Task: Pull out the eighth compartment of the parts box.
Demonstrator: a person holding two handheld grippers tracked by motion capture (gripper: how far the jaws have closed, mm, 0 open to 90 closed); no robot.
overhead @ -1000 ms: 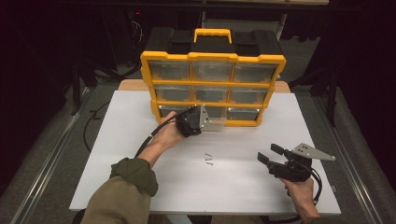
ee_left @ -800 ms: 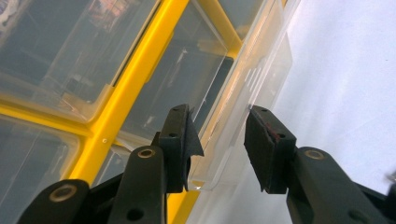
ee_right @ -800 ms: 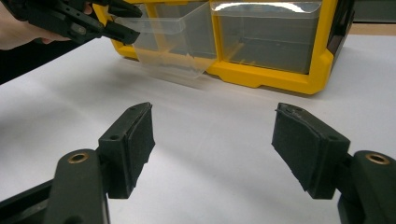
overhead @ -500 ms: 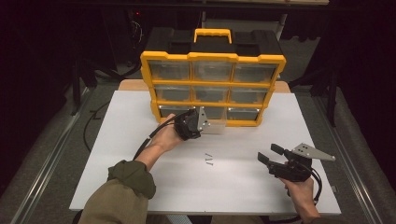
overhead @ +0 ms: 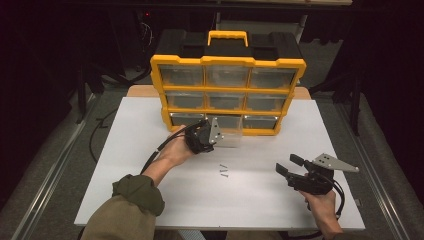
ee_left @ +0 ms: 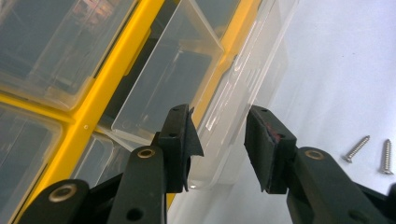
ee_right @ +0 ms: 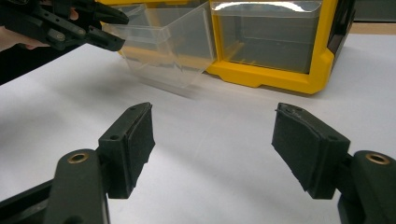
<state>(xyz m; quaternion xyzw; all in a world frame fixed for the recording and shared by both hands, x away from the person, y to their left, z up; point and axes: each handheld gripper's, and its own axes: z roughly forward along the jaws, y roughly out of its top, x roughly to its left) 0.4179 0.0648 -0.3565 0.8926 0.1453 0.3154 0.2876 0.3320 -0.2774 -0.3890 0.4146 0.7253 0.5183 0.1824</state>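
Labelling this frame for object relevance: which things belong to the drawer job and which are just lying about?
In the job:
- clear drawer, pulled part-way out of the bottom row
- yellow drawer organizer
- left claw, jaws either side of the drawer's front lip
- two screws on the table, probably meant for the drawer

Lying about:
- right claw, open above the white table
- wooden board behind the organizer

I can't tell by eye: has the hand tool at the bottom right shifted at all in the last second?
No. The right gripper sits in the same spot against the white table's front edge and the two screws, jaws open.
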